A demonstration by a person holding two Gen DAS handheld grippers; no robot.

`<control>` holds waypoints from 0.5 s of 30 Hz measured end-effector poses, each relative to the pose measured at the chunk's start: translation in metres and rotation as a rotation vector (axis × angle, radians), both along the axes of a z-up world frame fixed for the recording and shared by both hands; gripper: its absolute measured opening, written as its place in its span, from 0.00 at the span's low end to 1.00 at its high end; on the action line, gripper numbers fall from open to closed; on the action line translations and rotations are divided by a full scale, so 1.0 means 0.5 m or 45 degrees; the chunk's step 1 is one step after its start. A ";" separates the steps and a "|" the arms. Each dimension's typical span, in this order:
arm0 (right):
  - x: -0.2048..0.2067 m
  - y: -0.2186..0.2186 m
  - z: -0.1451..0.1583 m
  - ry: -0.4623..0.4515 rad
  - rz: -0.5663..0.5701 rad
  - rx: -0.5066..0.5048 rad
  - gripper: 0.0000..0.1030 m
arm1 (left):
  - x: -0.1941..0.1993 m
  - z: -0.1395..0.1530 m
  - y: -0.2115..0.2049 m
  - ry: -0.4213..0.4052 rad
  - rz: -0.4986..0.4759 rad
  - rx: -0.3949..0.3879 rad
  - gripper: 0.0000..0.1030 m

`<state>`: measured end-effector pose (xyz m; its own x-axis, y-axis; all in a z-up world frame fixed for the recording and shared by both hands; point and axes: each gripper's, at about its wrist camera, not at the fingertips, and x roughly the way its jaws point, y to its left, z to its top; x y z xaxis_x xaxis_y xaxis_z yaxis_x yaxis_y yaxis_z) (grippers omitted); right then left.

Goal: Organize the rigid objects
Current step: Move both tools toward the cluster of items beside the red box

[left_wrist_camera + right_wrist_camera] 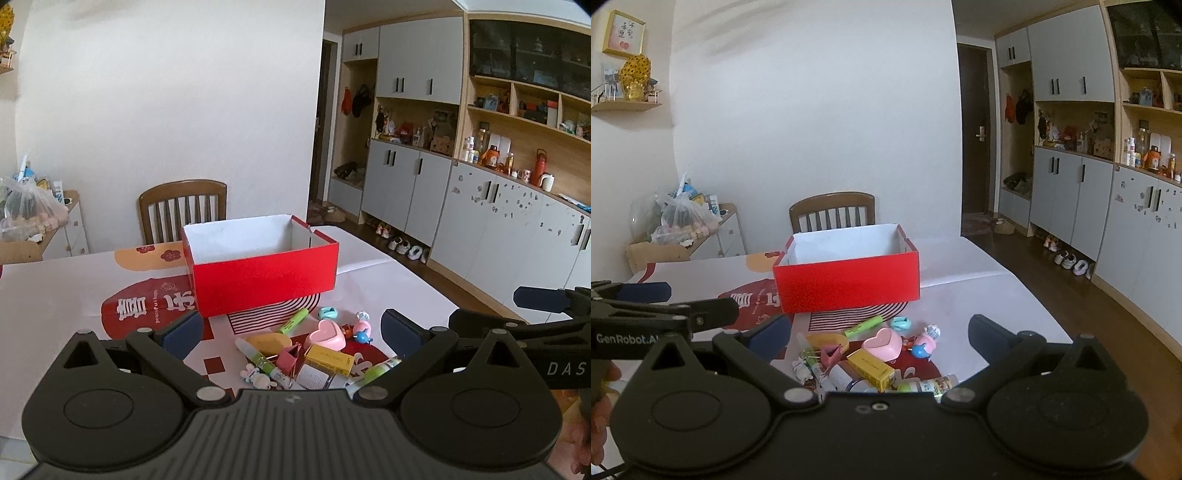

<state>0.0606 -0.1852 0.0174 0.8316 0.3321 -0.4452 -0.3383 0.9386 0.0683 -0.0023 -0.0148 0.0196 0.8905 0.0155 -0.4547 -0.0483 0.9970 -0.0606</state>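
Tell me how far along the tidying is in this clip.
Nothing looks done: the part of the red box interior in view shows only white walls. Nothing is in hand either; the left hand-held gripper and right hand-held gripper are both open above the pile. Everything is left, still loose on the table: the pink heart dish, yellow carton, green highlighter and the small toys.

Black grippers (291,330) (blue-padded fingers (183,330)), silver screws.
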 end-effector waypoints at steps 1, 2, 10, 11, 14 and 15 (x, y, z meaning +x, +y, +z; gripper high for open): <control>-0.001 -0.001 -0.001 -0.002 -0.002 0.001 0.99 | -0.001 0.000 -0.001 -0.005 -0.001 0.003 1.00; -0.001 -0.001 -0.001 -0.005 -0.006 0.000 0.99 | -0.001 0.000 -0.001 -0.010 0.000 0.005 1.00; 0.003 0.002 -0.006 -0.012 -0.030 -0.007 0.97 | 0.003 -0.002 0.008 -0.013 -0.010 -0.016 1.00; 0.005 0.002 -0.007 -0.011 -0.032 -0.009 0.97 | 0.004 -0.003 0.009 -0.011 -0.010 -0.018 1.00; 0.011 0.002 -0.013 -0.006 -0.038 -0.019 0.97 | 0.013 -0.009 0.010 0.004 -0.008 -0.024 1.00; 0.014 0.002 -0.015 0.001 -0.039 -0.021 0.97 | 0.019 -0.013 0.011 0.018 -0.008 -0.027 1.00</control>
